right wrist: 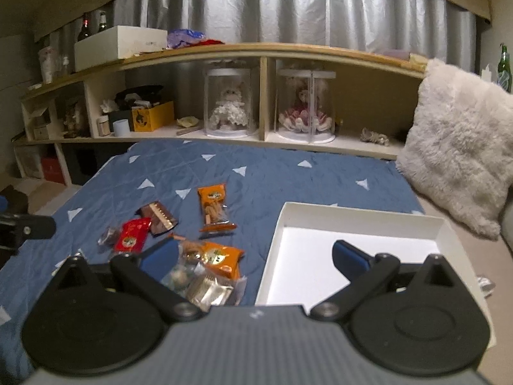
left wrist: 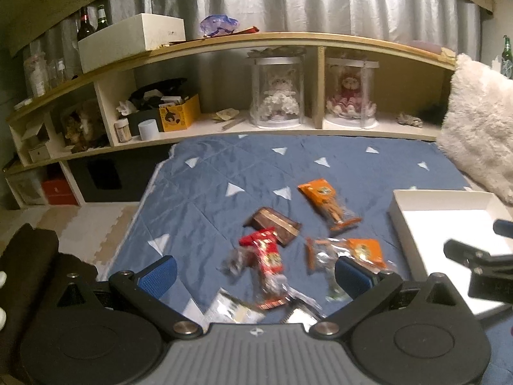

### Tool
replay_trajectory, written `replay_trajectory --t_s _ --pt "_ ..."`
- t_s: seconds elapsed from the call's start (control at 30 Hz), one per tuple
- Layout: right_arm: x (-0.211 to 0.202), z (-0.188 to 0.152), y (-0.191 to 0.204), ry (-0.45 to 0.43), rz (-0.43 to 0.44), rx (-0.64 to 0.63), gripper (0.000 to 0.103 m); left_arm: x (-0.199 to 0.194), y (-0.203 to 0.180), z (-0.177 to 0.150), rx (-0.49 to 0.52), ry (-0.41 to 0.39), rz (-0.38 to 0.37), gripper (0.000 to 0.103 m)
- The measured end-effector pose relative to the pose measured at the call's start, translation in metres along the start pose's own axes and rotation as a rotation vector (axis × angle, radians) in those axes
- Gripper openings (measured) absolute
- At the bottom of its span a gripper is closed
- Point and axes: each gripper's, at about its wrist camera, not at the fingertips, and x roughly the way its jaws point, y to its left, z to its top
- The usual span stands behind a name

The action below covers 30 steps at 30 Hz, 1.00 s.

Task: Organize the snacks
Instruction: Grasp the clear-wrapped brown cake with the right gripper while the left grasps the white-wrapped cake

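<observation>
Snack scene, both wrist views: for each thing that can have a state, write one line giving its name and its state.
left gripper: open, holding nothing
right gripper: open, holding nothing
white box: lidless, no snacks inside
red snack packet: sealed, lying on the blanket
far orange snack packet: sealed, lying flat
brown snack packet: lying on the blanket

orange packets [right wrist: 214, 209]: 2
red packet [right wrist: 133, 235]: 1
brown packet [right wrist: 159, 217]: 1
white tray [right wrist: 352, 218], right of packets: 1
doll jars [right wrist: 231, 107]: 2

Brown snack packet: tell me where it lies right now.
In both views the brown snack packet lies on the blue quilt, just behind the red packet and left of the far orange packet, outside the white box.
</observation>
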Motion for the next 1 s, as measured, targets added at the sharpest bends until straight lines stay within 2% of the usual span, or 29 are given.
replay_trajectory --t_s 0.17,0.3,0.43,0.5,0.6,0.7,0.83,0.93,1.0 --pt "0.027 0.001 0.003 0.028 0.011 0.012 0.103 0.033 0.01 0.012 0.032 -0.005 0.064 0.103" --pt "0.039 -0.003 0.013 0.027 0.043 -0.01 0.103 0.064 0.023 0.014 0.039 0.071 0.069 0.103" --pt "0.054 -0.008 0.035 0.03 0.11 -0.06 0.103 0.083 0.034 0.007 0.056 0.129 0.084 0.103" --pt "0.062 -0.013 0.048 0.061 0.193 -0.105 0.103 0.089 0.04 0.002 0.048 0.147 0.033 0.103" --pt "0.074 -0.023 0.067 0.136 0.356 -0.176 0.103 0.097 0.049 -0.004 0.024 0.165 -0.11 0.103" --pt "0.08 -0.033 0.088 0.181 0.459 -0.251 0.103 0.1 0.046 -0.009 0.06 0.189 -0.132 0.103" --pt "0.086 -0.043 0.11 0.22 0.528 -0.329 0.103 0.104 0.041 -0.016 0.128 0.209 -0.157 0.103" --pt "0.092 -0.045 0.12 0.253 0.556 -0.334 0.103 0.111 0.04 -0.02 0.152 0.257 -0.215 0.103" --pt "0.096 -0.046 0.126 0.274 0.568 -0.327 0.103 0.114 0.037 -0.024 0.188 0.289 -0.222 0.103"
